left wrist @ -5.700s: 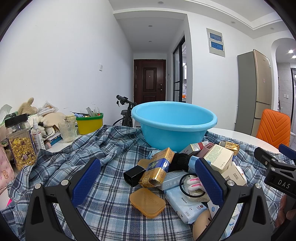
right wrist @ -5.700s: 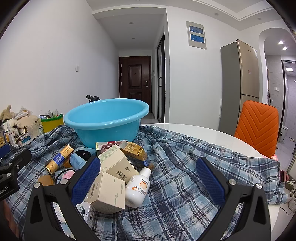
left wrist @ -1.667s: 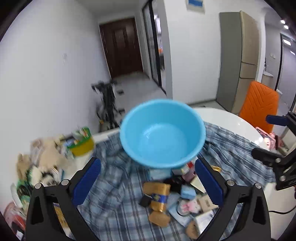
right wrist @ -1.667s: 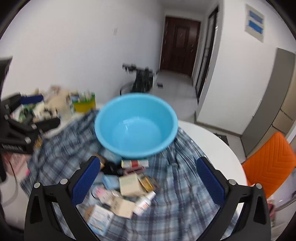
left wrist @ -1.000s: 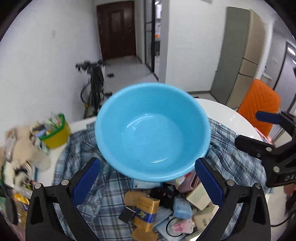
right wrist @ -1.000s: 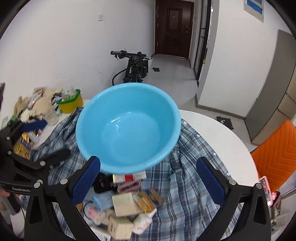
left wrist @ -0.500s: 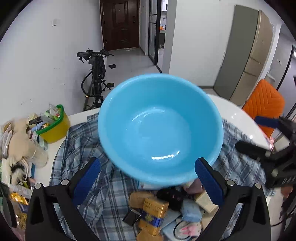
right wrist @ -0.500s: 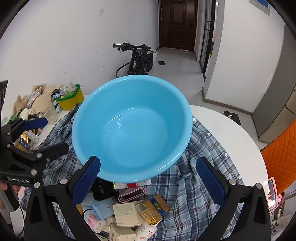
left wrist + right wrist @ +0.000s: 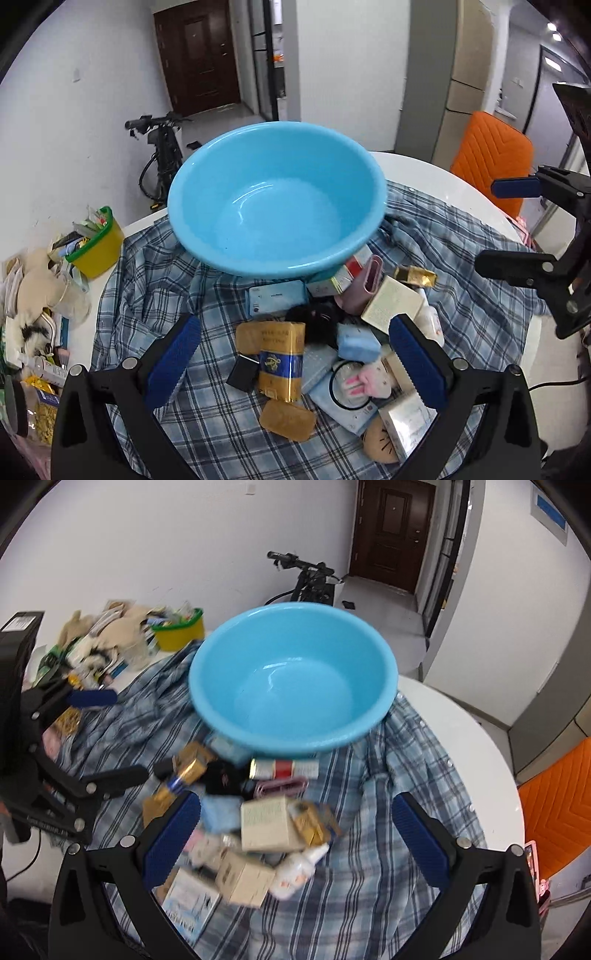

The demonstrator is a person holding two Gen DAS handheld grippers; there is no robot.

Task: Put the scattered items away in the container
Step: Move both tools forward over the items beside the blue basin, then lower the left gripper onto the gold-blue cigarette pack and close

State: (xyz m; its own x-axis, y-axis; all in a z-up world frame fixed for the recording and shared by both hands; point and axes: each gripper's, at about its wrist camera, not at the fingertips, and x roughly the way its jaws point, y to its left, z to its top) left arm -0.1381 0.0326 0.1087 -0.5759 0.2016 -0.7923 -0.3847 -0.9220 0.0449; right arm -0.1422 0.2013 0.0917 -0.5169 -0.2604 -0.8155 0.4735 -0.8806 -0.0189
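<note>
While basin [image 9: 236,177] sits mouth-up, gold-blue pack [image 9: 281,360] lies lengthwise toward it.

Black angular frames on left gripper [image 9: 294,358] and right gripper [image 9: 295,836], silver screws at the joints, ribbed blue pads [image 9: 173,360] lining the fingers.

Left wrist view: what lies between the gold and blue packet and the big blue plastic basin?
In the left wrist view, a pale blue flat pack lies between the gold and blue packet and the blue basin.
</note>
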